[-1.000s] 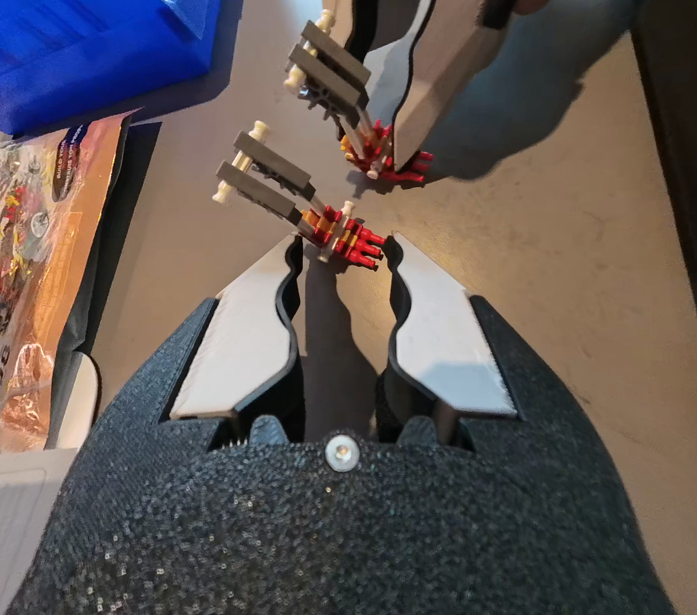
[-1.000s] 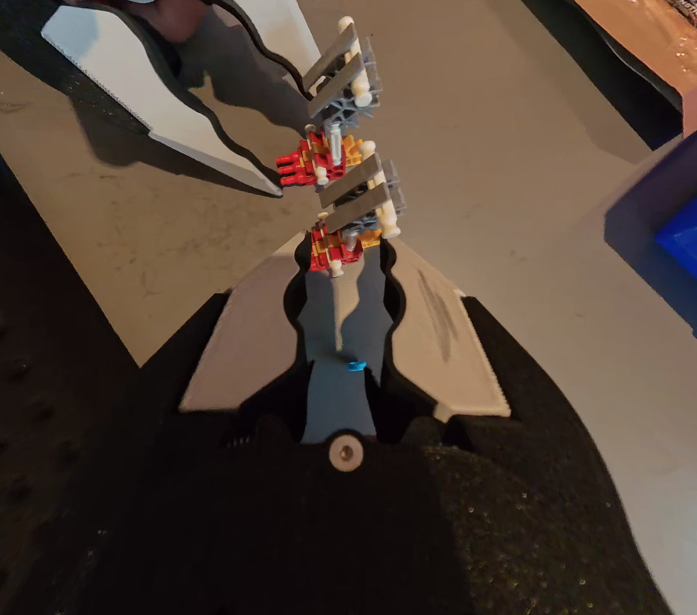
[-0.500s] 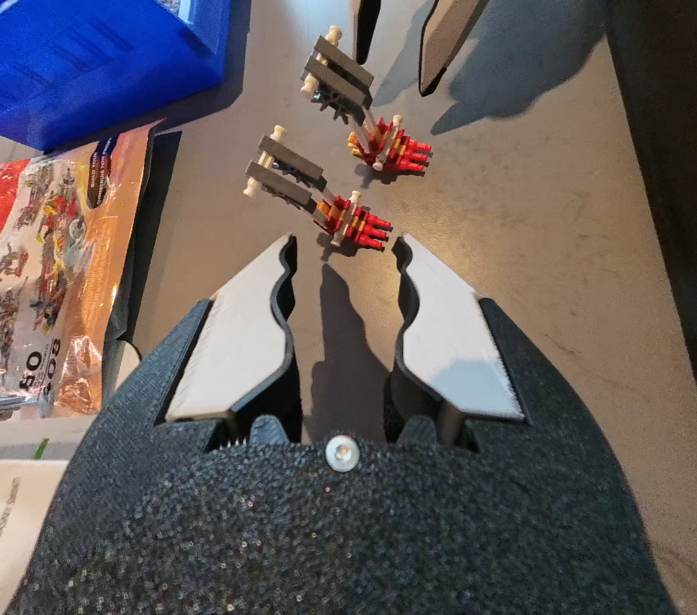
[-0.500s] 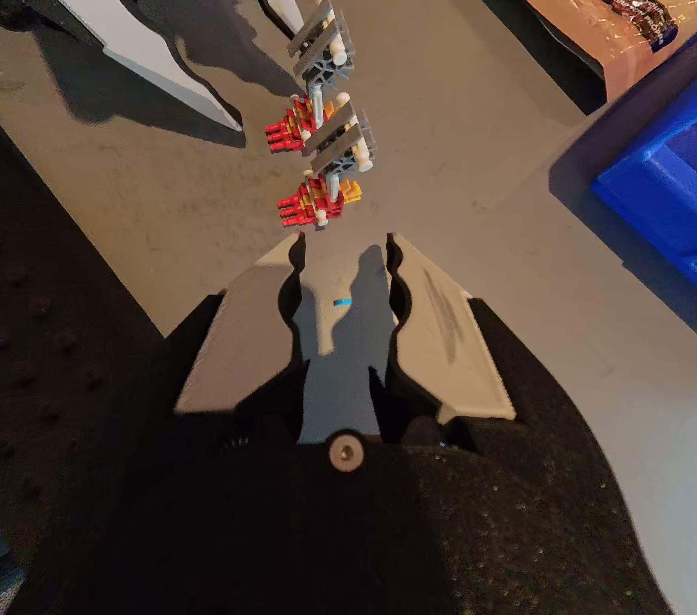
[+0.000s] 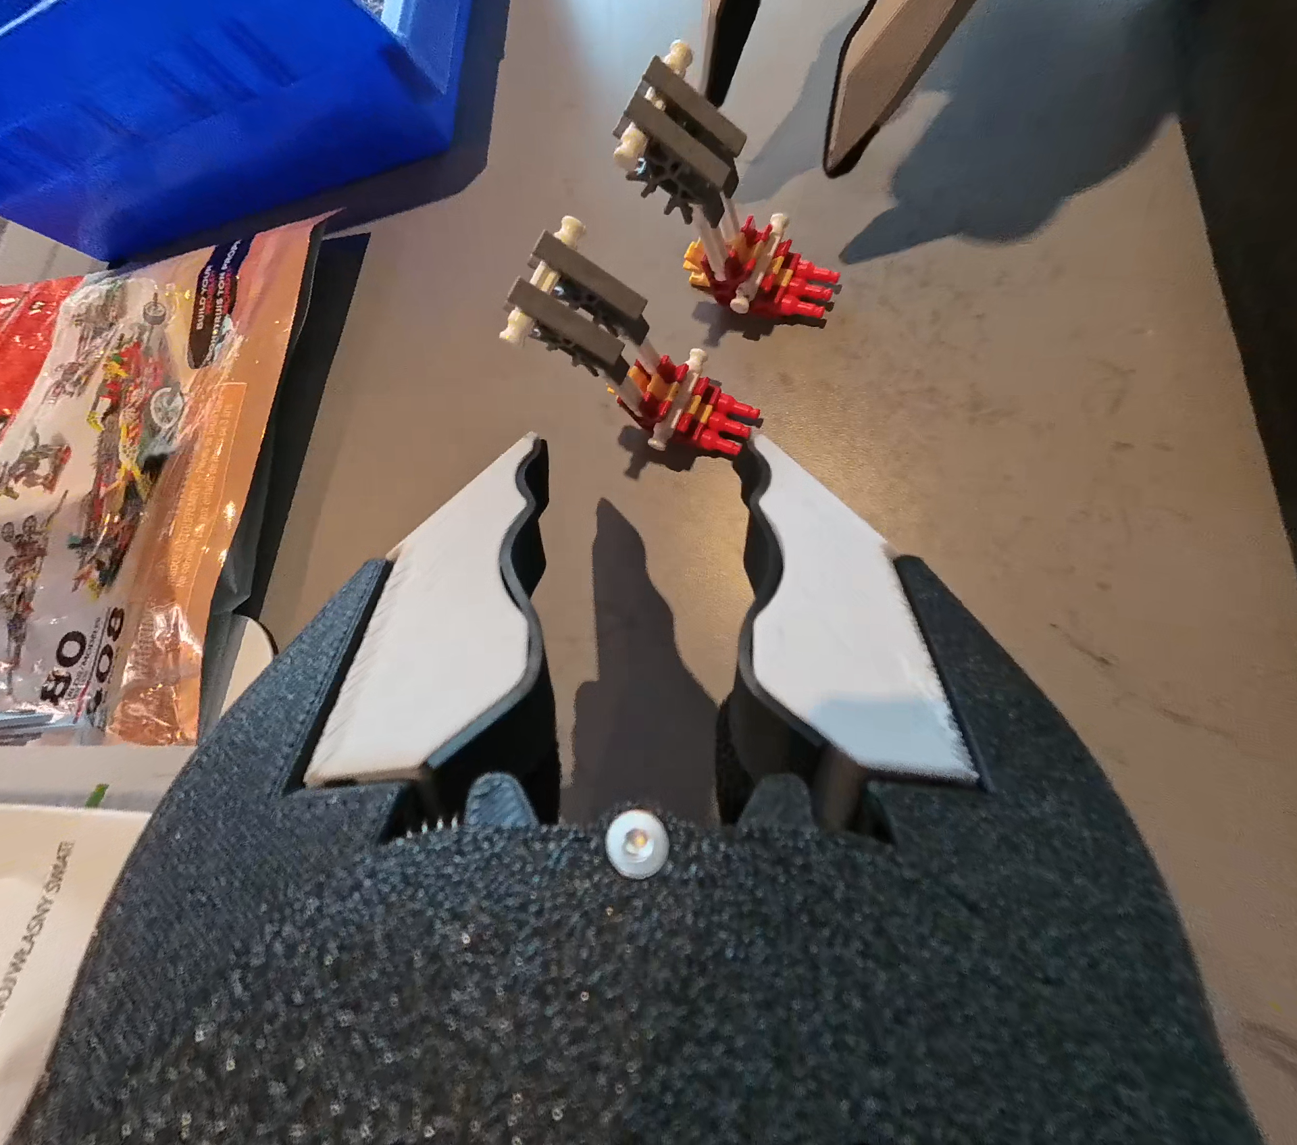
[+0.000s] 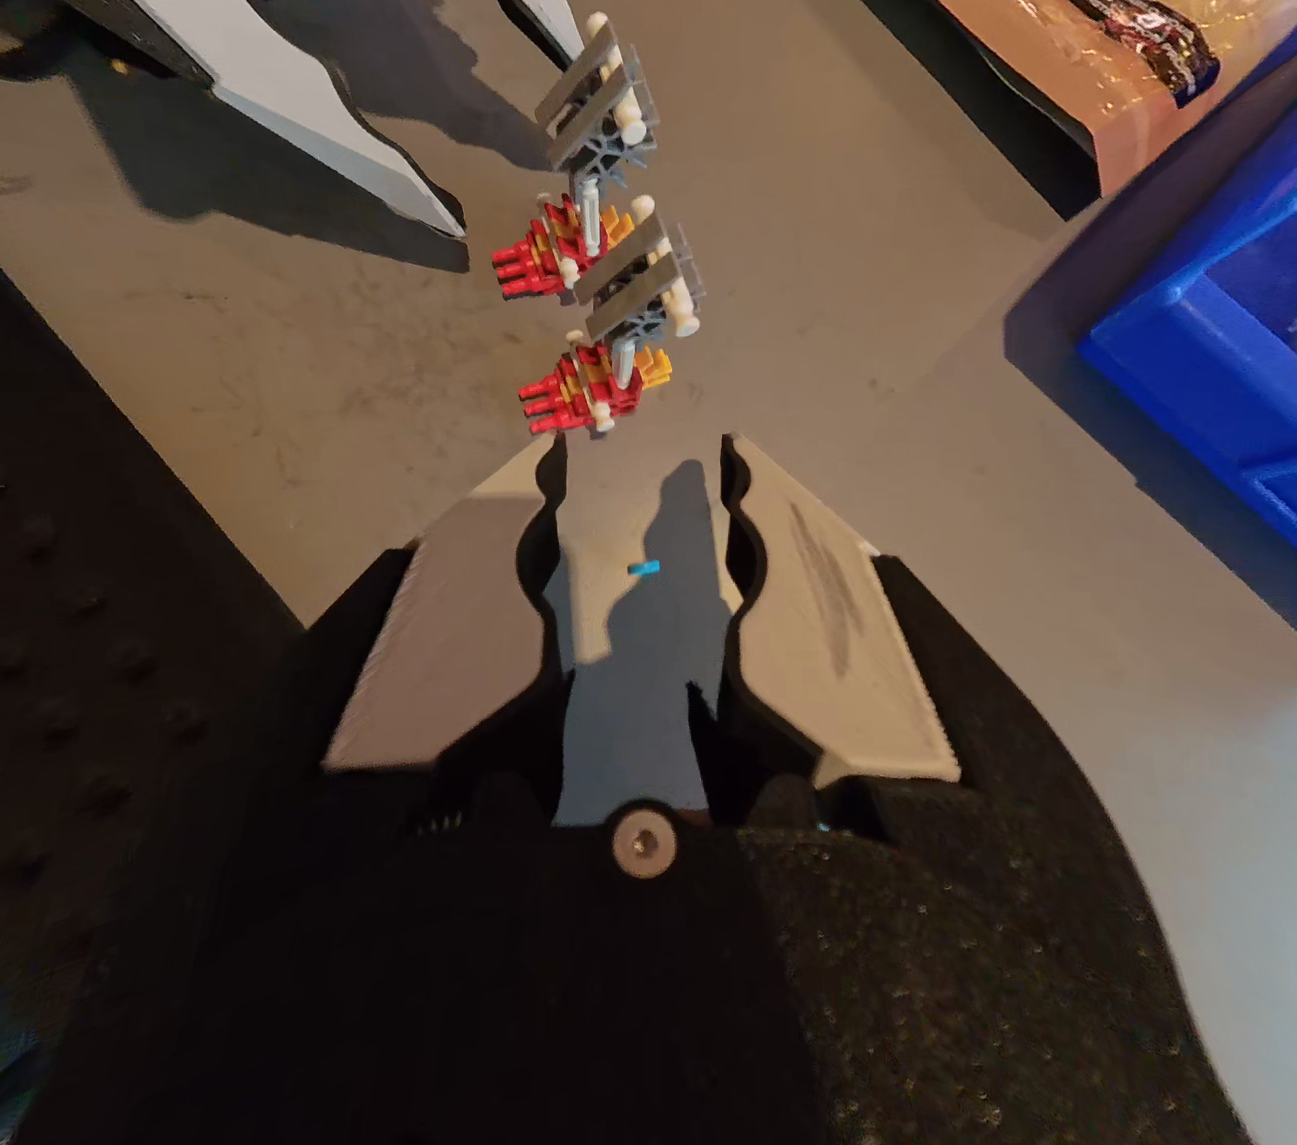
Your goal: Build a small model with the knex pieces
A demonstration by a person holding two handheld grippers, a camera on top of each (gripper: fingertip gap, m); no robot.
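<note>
Left gripper [image 5: 646, 444]: jaws spread wide, nothing between them; tips just short of the red base of the left-side model [image 5: 674, 402], one fingertip just beside its red pins, contact not clear.
Right gripper [image 6: 642, 441]: jaws apart, empty; tips just short of the right-side model [image 6: 596, 388]; seen from the left wrist view [image 5: 775, 132] hanging above the counter beyond that model.
Left-side model: red and orange connector cluster resting on the counter [image 5: 982, 550], pale rods rising at a slant to two dark grey bars; free of both grippers.
Right-side model [image 5: 758, 276]: same build, same tilt, just beside its twin and not touching it, as far as can be told.
Small blue piece [image 6: 644, 567]: lying on the counter between the right gripper's fingers, untouched.
Blue bin [image 5: 210, 79]: well off to one side, clear wrapping inside.
Printed bag [image 5: 140, 409]: flat on the counter beside the bin.
Change since a second ago: then, each gripper's tips flanking a red base; now both drawn back, jaw openings about as before, models standing in the same places.
</note>
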